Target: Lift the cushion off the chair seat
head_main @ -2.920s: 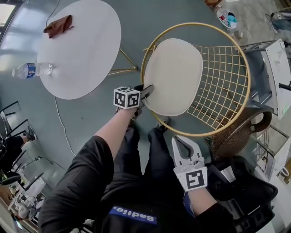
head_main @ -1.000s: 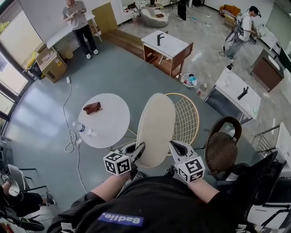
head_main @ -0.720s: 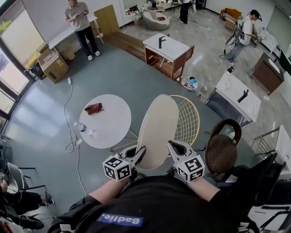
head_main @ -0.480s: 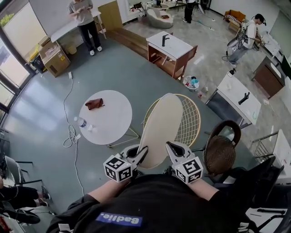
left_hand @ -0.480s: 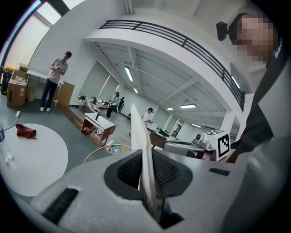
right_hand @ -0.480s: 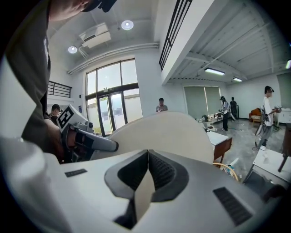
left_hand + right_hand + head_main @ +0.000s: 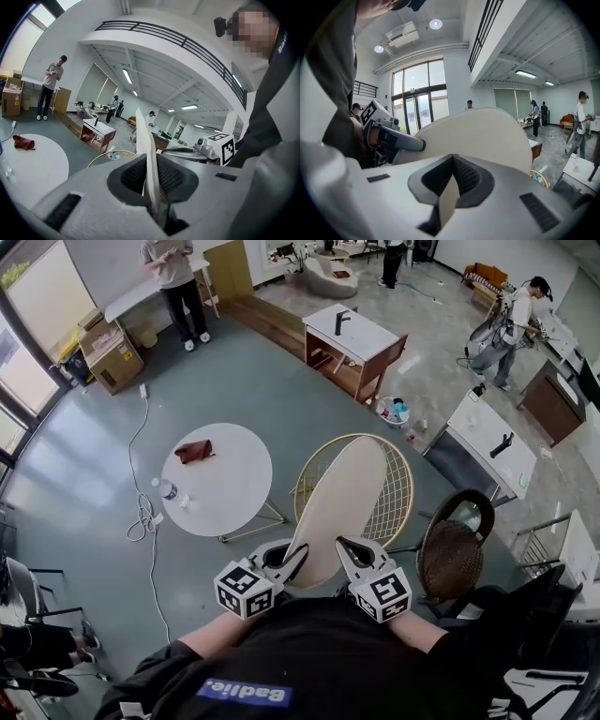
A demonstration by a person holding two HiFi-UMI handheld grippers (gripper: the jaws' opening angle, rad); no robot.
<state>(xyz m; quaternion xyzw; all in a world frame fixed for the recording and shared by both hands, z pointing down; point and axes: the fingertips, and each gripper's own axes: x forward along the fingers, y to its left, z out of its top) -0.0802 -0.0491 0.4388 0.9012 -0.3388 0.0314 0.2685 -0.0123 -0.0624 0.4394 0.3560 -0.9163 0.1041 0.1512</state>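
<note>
Cushion [image 7: 339, 507]: cream, oval, tilted up on edge above the gold wire chair [image 7: 398, 486]. Near rim low and close to the body, far rim high over the wire shell. Impossible to tell whether any part touches the chair.

Gripped at that near rim from both sides. Left claw [image 7: 292, 563] clamped narrow on the left of the rim; seen from the left gripper view [image 7: 152, 187] as a thin cream sheet rising edge-on out of the closed pads. Right claw [image 7: 345, 554] likewise pinched on the right of the rim; in the right gripper view [image 7: 446, 192] a wedge of cream edge caught between the pads, with the broad face of the cushion spreading away beyond. Both claws just beside each other, with the cushion's rim between them.

Off to the left, a round white surface [image 7: 225, 498] carrying a brown cloth [image 7: 192, 452] and a water bottle [image 7: 167, 491], well apart from the chair.

Writing: white letters on a blue patch [image 7: 248, 693] across the black top, reading roughly "Badlie." Black-and-white square markers on each claw's cube, without words. Blue bottle label too small to read.
</note>
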